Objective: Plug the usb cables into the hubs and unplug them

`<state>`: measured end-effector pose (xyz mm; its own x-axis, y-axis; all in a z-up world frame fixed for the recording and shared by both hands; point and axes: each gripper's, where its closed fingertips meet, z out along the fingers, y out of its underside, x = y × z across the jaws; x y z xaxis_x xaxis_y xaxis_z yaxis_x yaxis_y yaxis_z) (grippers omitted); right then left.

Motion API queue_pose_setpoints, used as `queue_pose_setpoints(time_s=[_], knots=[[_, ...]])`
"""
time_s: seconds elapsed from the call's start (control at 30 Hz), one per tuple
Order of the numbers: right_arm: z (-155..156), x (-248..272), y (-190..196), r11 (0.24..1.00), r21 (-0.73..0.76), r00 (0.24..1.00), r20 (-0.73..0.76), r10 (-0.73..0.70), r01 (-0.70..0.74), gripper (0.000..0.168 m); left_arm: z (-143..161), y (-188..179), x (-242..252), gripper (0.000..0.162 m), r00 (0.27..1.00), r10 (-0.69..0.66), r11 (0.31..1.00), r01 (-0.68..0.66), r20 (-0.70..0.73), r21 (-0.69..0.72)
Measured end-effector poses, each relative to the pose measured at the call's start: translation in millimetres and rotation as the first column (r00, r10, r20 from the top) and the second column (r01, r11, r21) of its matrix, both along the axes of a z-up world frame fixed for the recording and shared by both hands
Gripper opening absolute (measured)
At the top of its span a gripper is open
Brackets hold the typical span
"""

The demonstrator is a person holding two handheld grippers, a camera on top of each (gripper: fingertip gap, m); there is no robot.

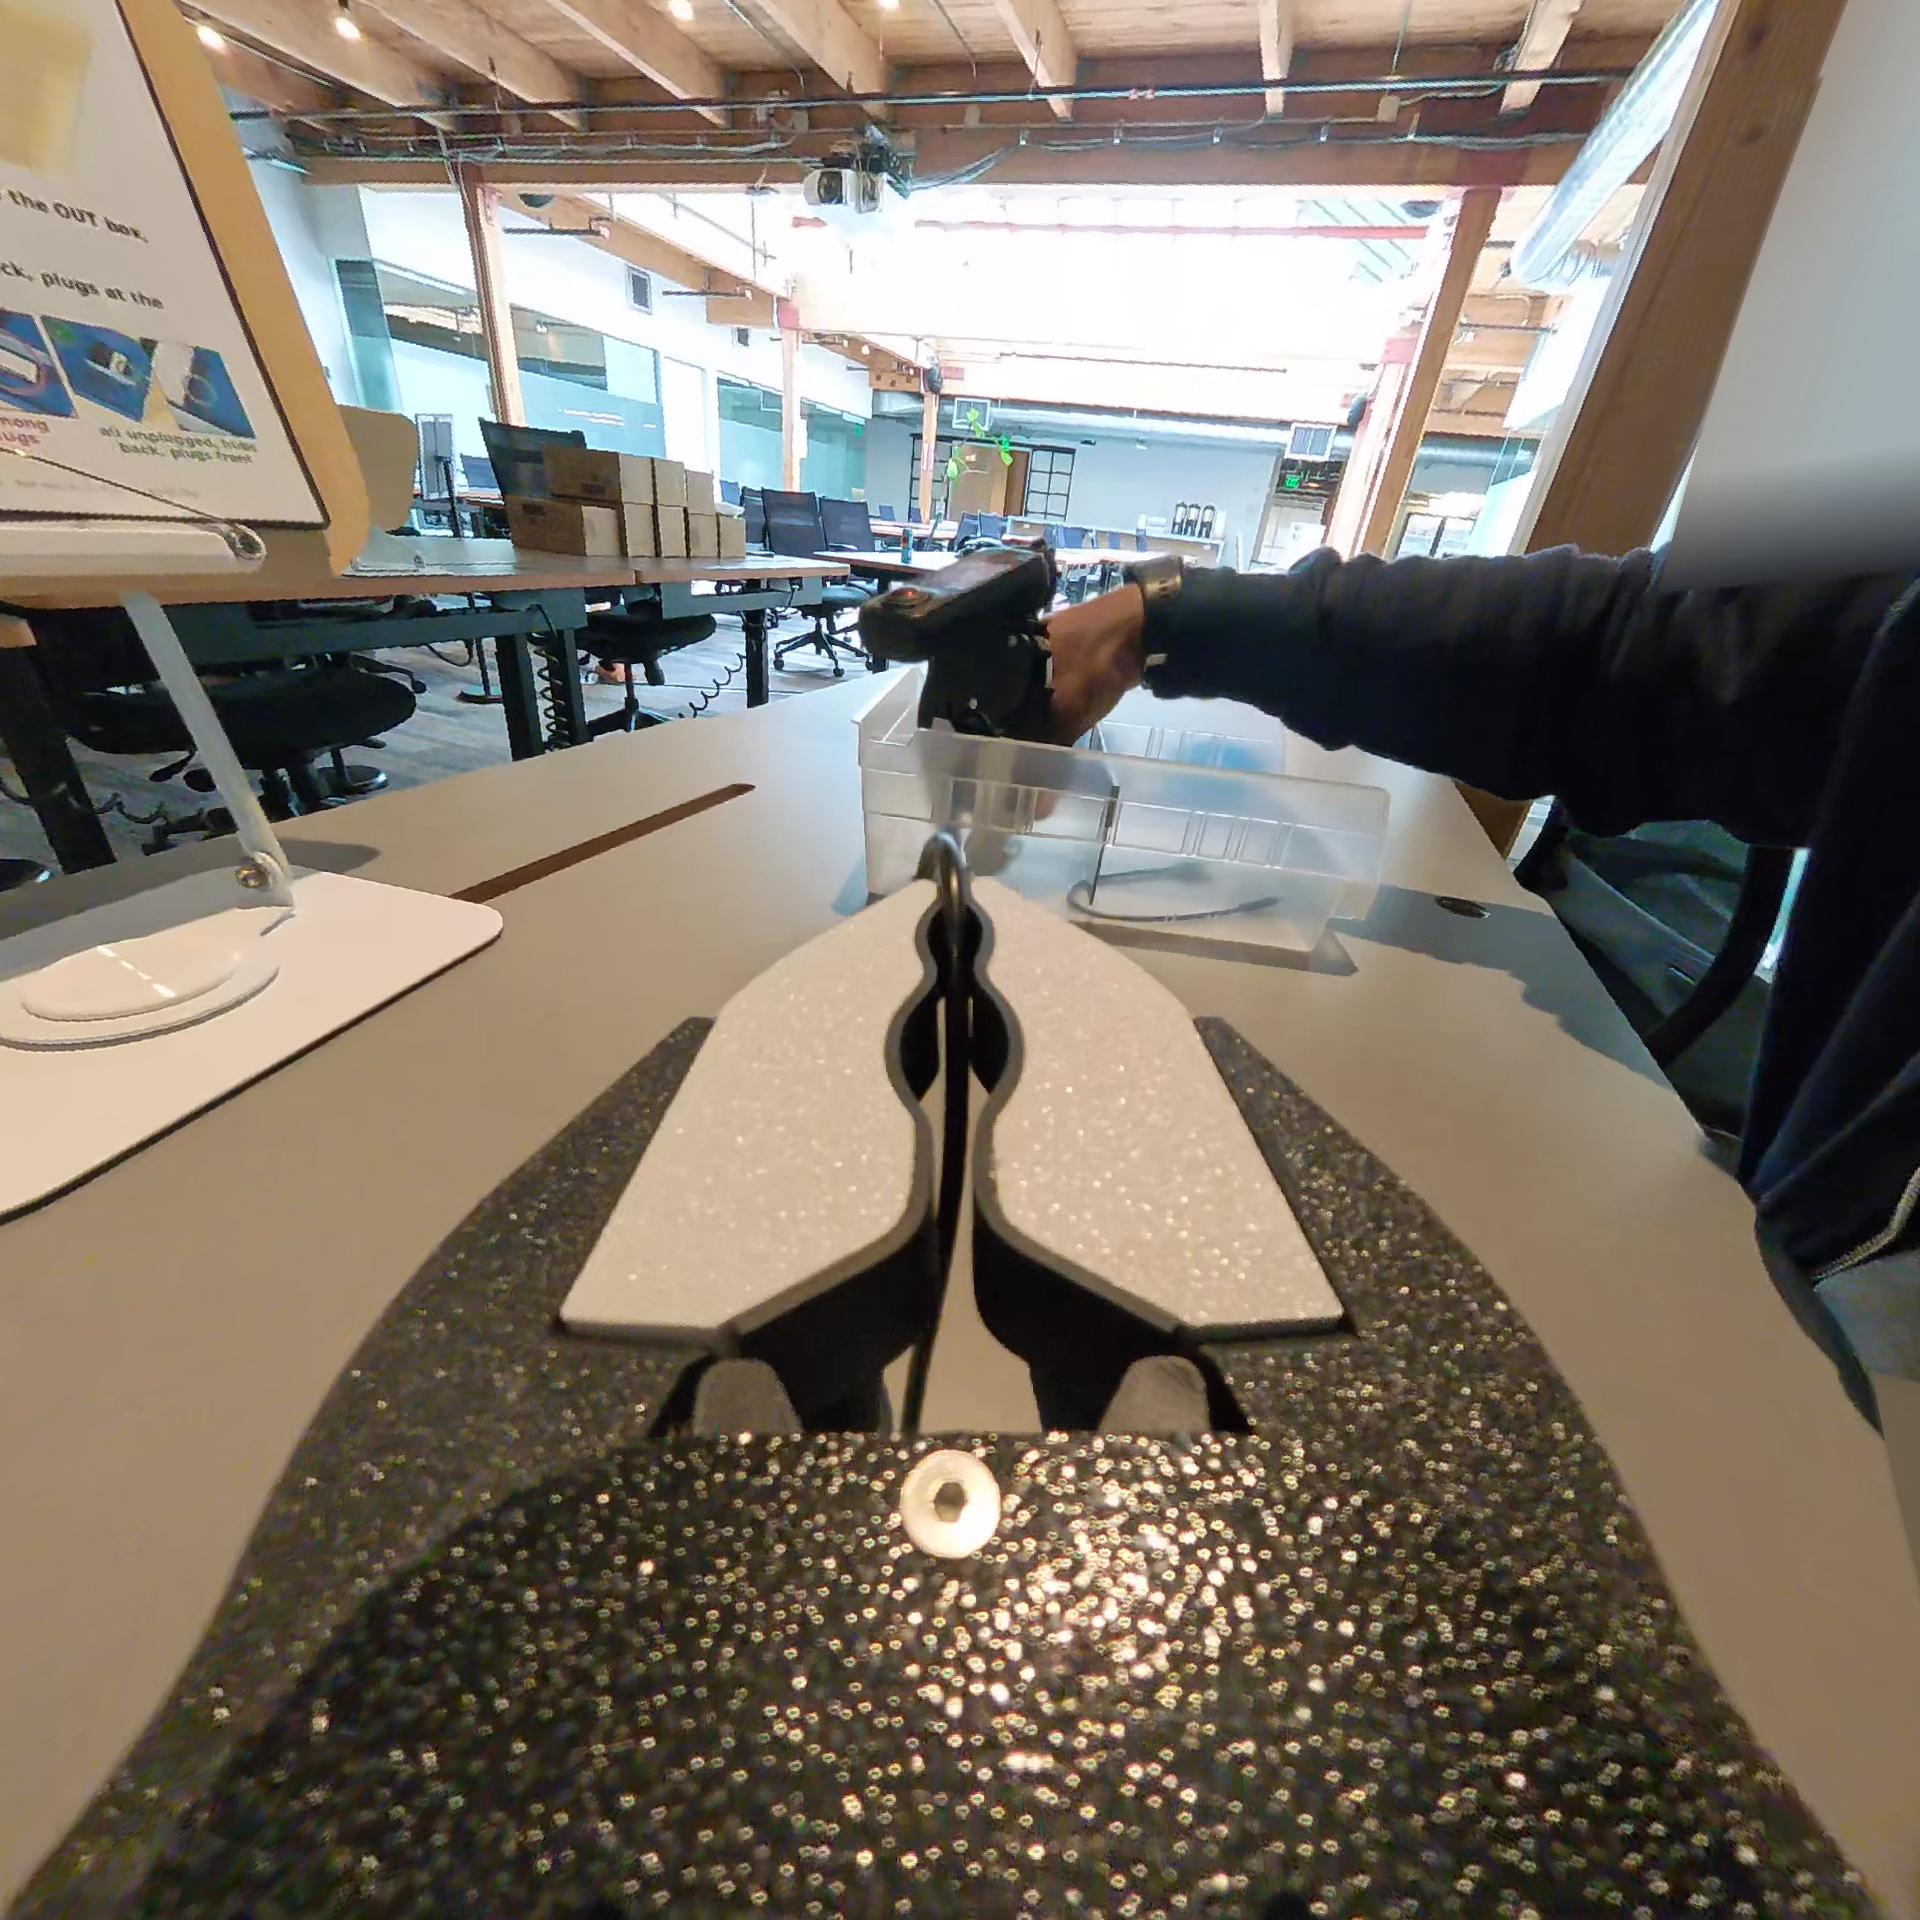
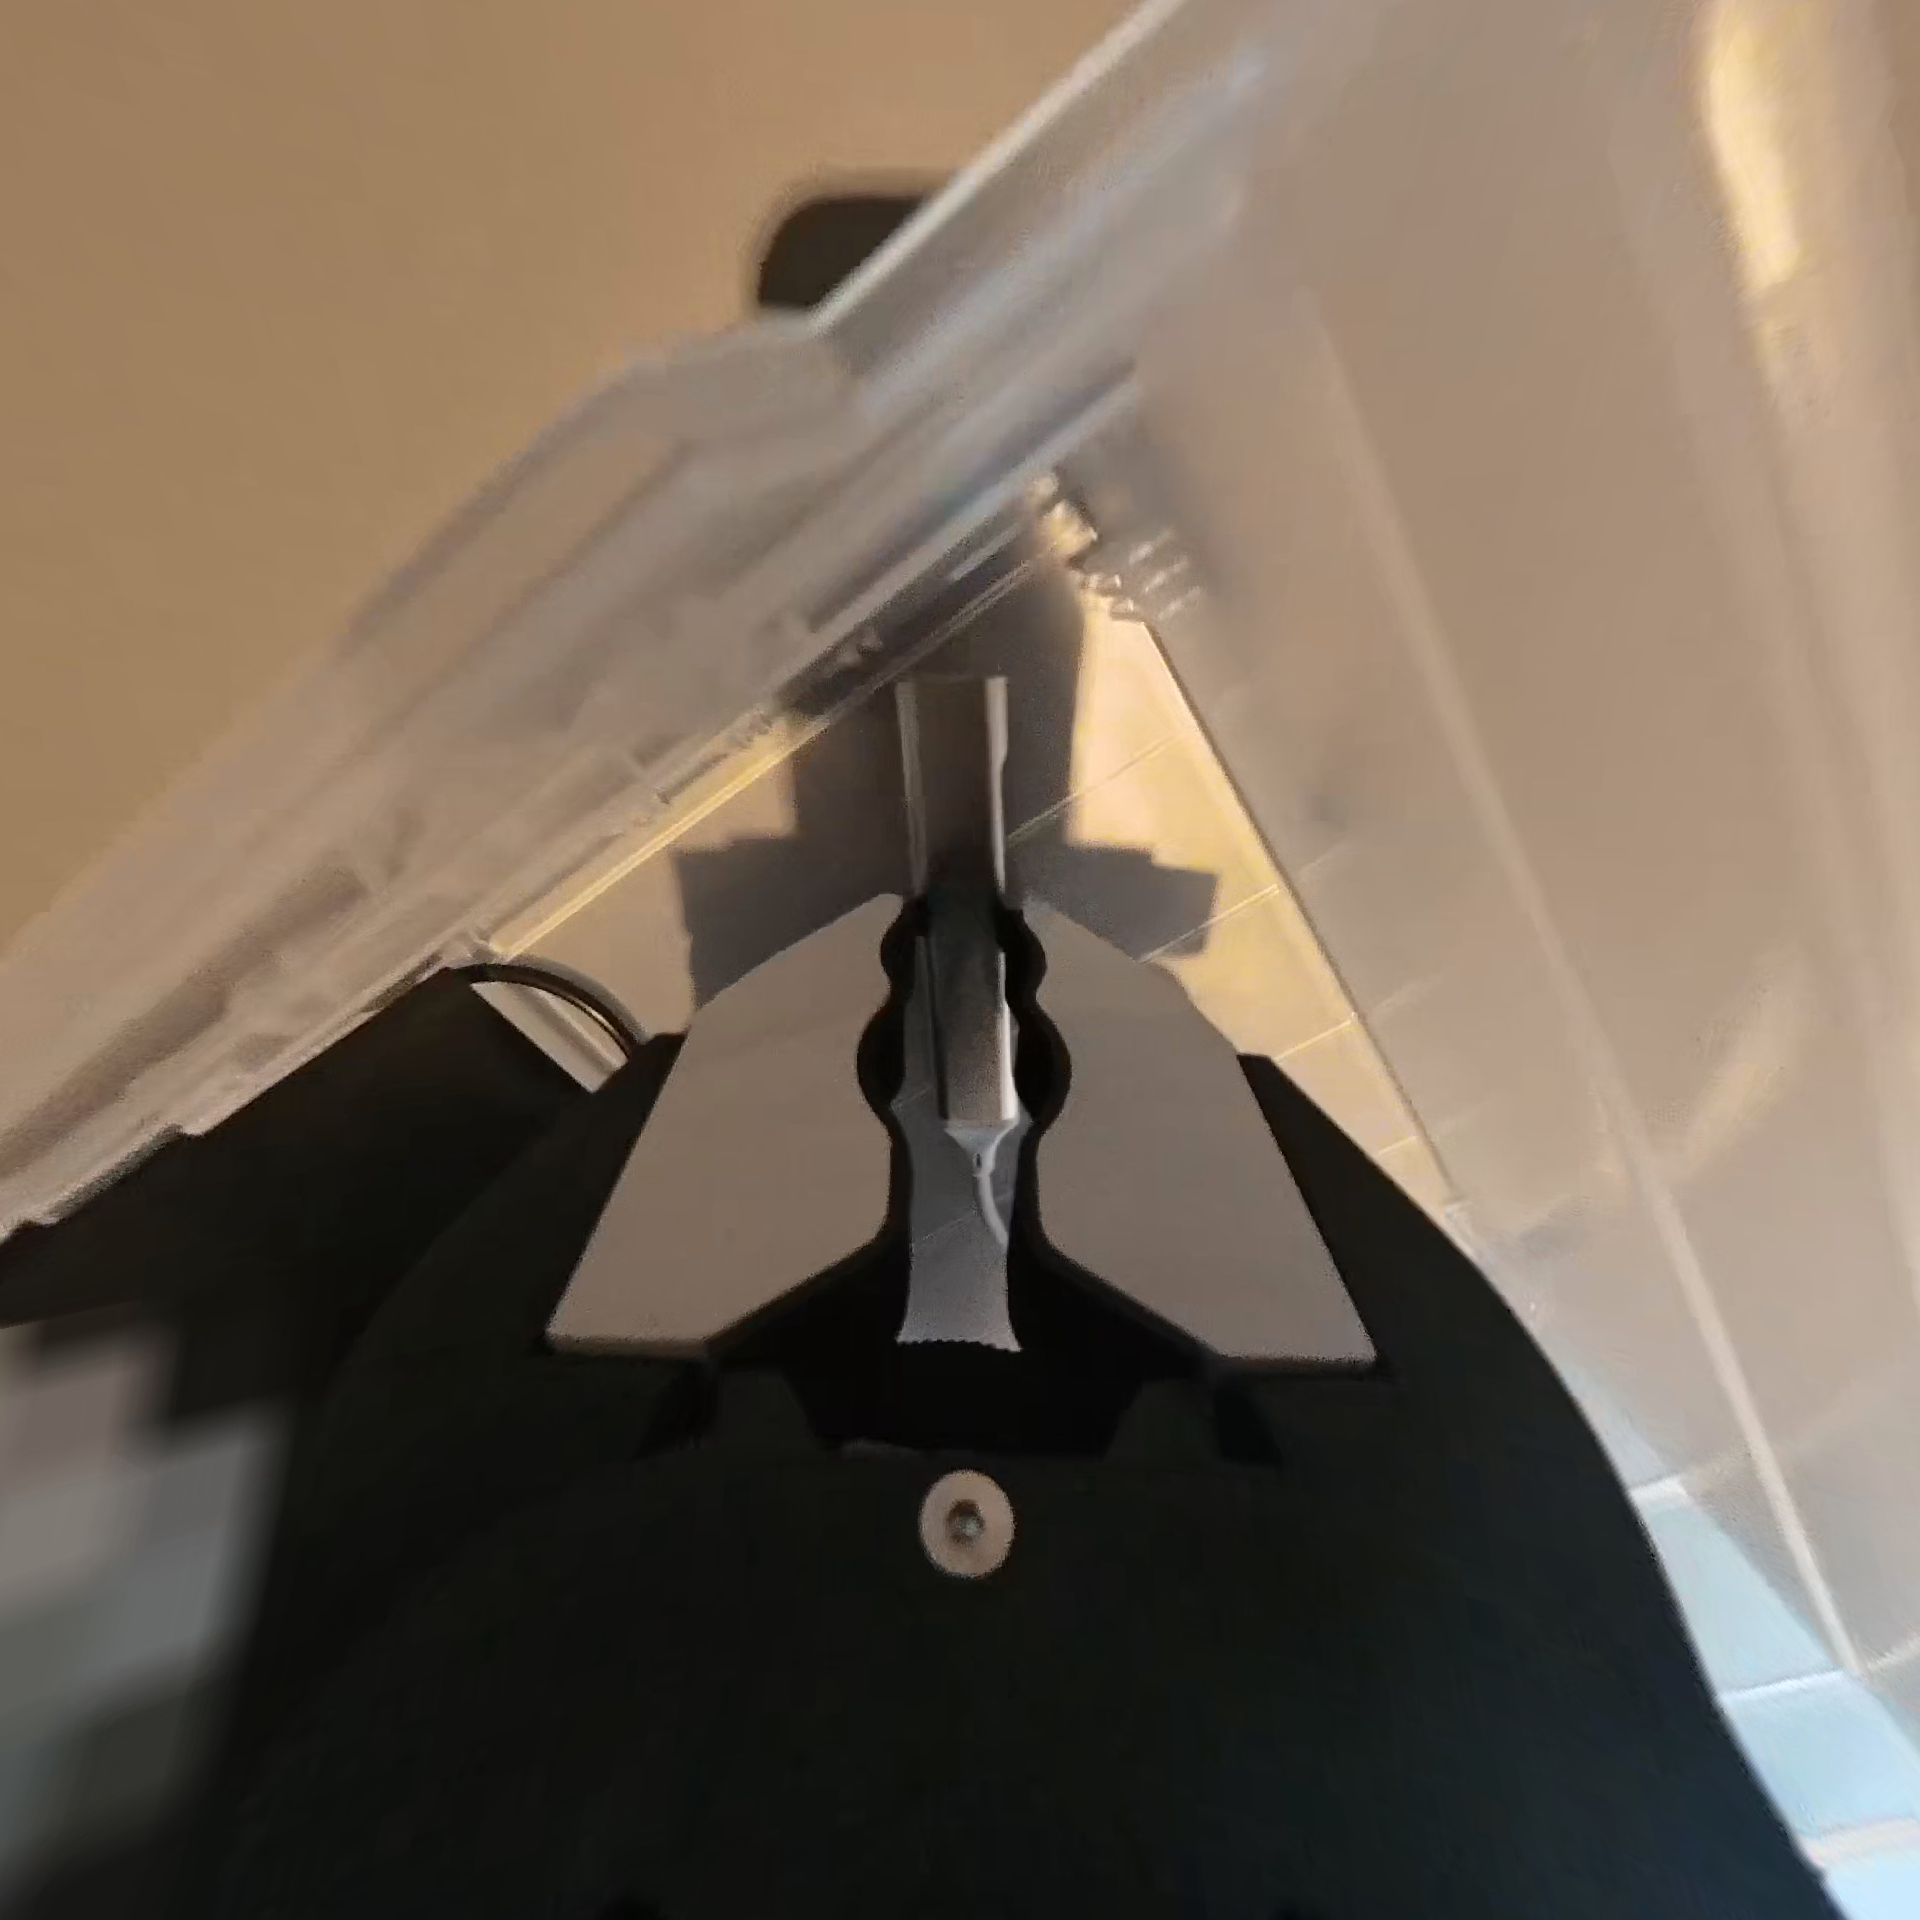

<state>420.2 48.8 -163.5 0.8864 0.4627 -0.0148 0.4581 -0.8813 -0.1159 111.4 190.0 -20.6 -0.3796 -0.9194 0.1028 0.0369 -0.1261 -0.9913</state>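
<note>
My left gripper [image 1: 948, 896] is shut on a thin black cable [image 1: 948, 1091] that runs back between its white fingers [image 1: 790, 1122] and loops out at the tips. It sits low over the grey table, just in front of a clear plastic bin [image 1: 1247, 831]. A hand holds the right gripper's body [image 1: 966, 649], which reaches down into that bin. In the right wrist view my right gripper [image 2: 961, 909] is shut on a slim white and grey USB piece [image 2: 956, 790] with a white cable tail, close to the bin's corner [image 2: 1091, 540]. I cannot tell whether it is a plug or a hub.
Another black cable [image 1: 1174, 914] lies in the bin and a loop of one shows in the right wrist view [image 2: 566, 987]. A document stand with a white base [image 1: 208, 997] is at the left. A slot [image 1: 603, 842] cuts the table. The person's dark sleeve [image 1: 1455, 675] crosses the right.
</note>
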Motion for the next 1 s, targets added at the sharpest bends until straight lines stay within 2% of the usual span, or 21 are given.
queue_pose_setpoints(time_s=[0.13, 0.27, 0.37, 0.47, 0.53, 0.63, 0.73, 0.83, 0.93, 1.0], knots=[[10.9, 13.5, -1.7, 0.997, 0.072, 0.996, 0.082, -0.046, 0.040, 0.015, 3.8, 1.8, -2.2, 0.000, 1.000, 0.008, 1.000, -0.008, 0.015, -0.002], [75.4, 26.7, -1.6, 0.943, 0.315, 0.983, 0.108, -0.149, 0.109, 0.015, 5.4, 6.0, -3.4, 0.000, 1.000, 0.022, 1.000, -0.022, 0.022, -0.008], [142.2, 18.9, -1.7, 0.840, 0.534, 0.977, 0.113, -0.179, 0.092, 0.015, 8.8, 7.4, -4.7, 0.000, 0.999, 0.022, 0.999, -0.021, 0.035, -0.028], [200.8, -16.8, 1.4, 0.710, 0.703, 0.984, 0.101, -0.147, 0.033, 0.015, 12.1, 9.8, -6.1, 0.000, 0.998, 0.026, 0.998, -0.023, 0.048, -0.050], [228.5, -53.3, 6.9, 0.624, 0.782, 0.992, 0.086, -0.094, -0.009, 0.015, 14.1, 13.6, -7.4, 0.000, 0.998, 0.036, 0.997, -0.032, 0.059, -0.072], [251.9, -113.9, 18.3, 0.504, 0.861, 0.997, 0.071, 0.005, -0.064, 0.015, 17.3, 21.3, -10.0, 0.000, 0.996, 0.050, 0.992, -0.041, 0.076, -0.123], [255.8, -168.5, 32.5, 0.410, 0.908, 0.994, 0.048, 0.099, -0.084, 0.015, 18.9, 29.6, -12.5, 0.000, 0.994, 0.071, 0.985, -0.056, 0.088, -0.162], [242.5, -212.0, 47.9, 0.364, 0.929, 0.982, -0.002, 0.187, -0.068, 0.015, 18.4, 35.9, -13.8, 0.000, 0.992, 0.089, 0.982, -0.072, 0.089, -0.177], [206.1, -239.9, 64.5, 0.413, 0.907, 0.976, -0.016, 0.218, -0.078, 0.015, 19.3, 40.3, -15.5, 0.000, 0.991, 0.095, 0.978, -0.074, 0.098, -0.197], [162.7, -249.4, 75.0, 0.513, 0.840, 0.976, 0.084, 0.199, -0.177, 0.015, 20.4, 43.6, -16.9, 0.000, 0.989, 0.098, 0.972, -0.072, 0.107, -0.223]])
